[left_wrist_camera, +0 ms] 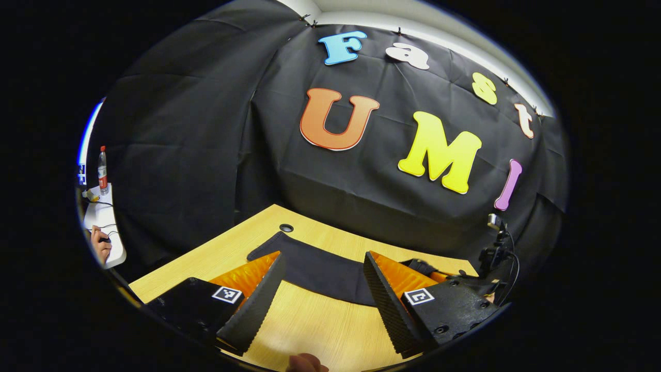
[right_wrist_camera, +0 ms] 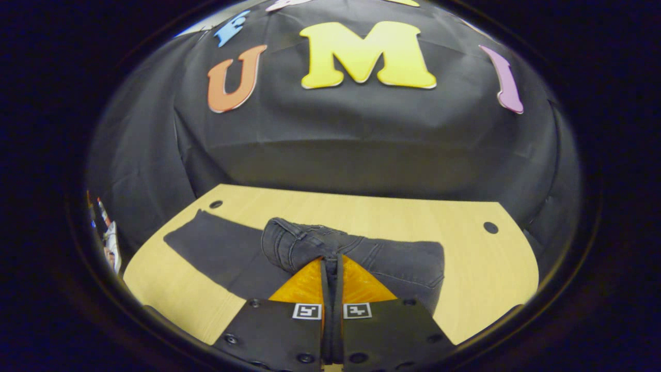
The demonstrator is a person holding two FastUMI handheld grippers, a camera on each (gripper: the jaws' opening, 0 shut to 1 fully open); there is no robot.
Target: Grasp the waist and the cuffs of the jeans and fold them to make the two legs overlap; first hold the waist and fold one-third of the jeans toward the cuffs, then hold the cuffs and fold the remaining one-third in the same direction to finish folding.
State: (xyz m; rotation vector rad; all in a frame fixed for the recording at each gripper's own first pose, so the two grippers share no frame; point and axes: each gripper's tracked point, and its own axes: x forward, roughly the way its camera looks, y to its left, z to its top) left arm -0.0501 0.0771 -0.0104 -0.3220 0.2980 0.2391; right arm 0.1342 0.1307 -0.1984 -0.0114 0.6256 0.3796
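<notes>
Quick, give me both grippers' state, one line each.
Left gripper: jaws open, holding nothing, above the table.
Right gripper: jaws closed on the jeans at the waist.

jeans point(right_wrist_camera: 392, 258): dark denim cloth, matt, with raised stitched seams at the bunched waist
table point(right_wrist_camera: 480, 268): pale wood-grain top — smooth, with a faint sheen
left gripper point(left_wrist_camera: 323, 289): fingers faced with ribbed, matt foam-like pads; body of matt hard plastic
bottle point(left_wrist_camera: 103, 170): clear, glossy plastic
booth wall: black cloth — matt, creased
</notes>
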